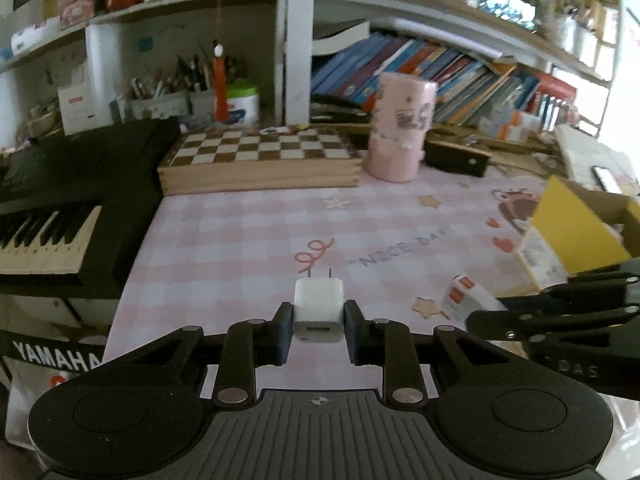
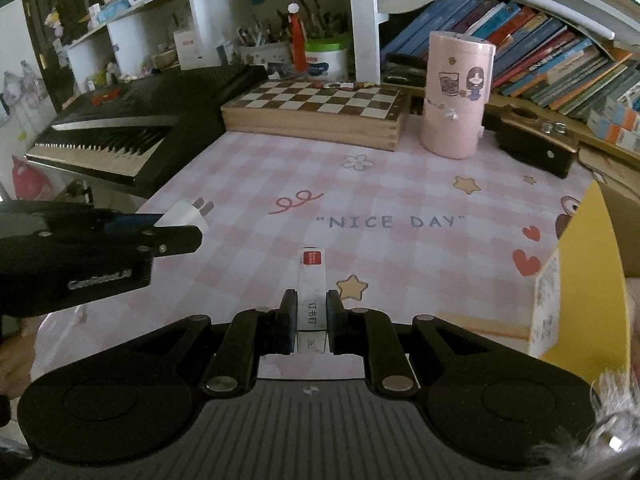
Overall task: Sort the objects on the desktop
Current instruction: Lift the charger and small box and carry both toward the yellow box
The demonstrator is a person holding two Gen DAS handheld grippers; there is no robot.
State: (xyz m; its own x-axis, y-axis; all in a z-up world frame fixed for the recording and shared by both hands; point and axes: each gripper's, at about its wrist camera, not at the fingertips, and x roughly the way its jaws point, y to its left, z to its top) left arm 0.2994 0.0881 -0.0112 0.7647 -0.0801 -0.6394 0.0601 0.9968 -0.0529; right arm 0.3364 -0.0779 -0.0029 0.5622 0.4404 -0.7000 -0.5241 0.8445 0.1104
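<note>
My left gripper (image 1: pixel 318 320) is shut on a white USB charger plug (image 1: pixel 319 307), prongs pointing away, held above the pink checked desk mat (image 1: pixel 248 232). My right gripper (image 2: pixel 312 316) is shut on a small white staple box with a red label (image 2: pixel 312 288). In the right wrist view the left gripper (image 2: pixel 176 236) with the charger (image 2: pixel 185 216) is at the left. In the left wrist view the right gripper (image 1: pixel 480 320) with the staple box (image 1: pixel 466 296) is at the right. A yellow cardboard box (image 2: pixel 580 280) stands open at the mat's right edge.
A wooden chessboard box (image 2: pixel 316 114) and a pink cylinder container (image 2: pixel 456 100) stand at the back of the mat. A black Yamaha keyboard (image 2: pixel 132 136) lies left. A dark wooden box (image 2: pixel 536 144), books (image 2: pixel 560 52) and pen holders (image 2: pixel 264 48) line the shelf behind.
</note>
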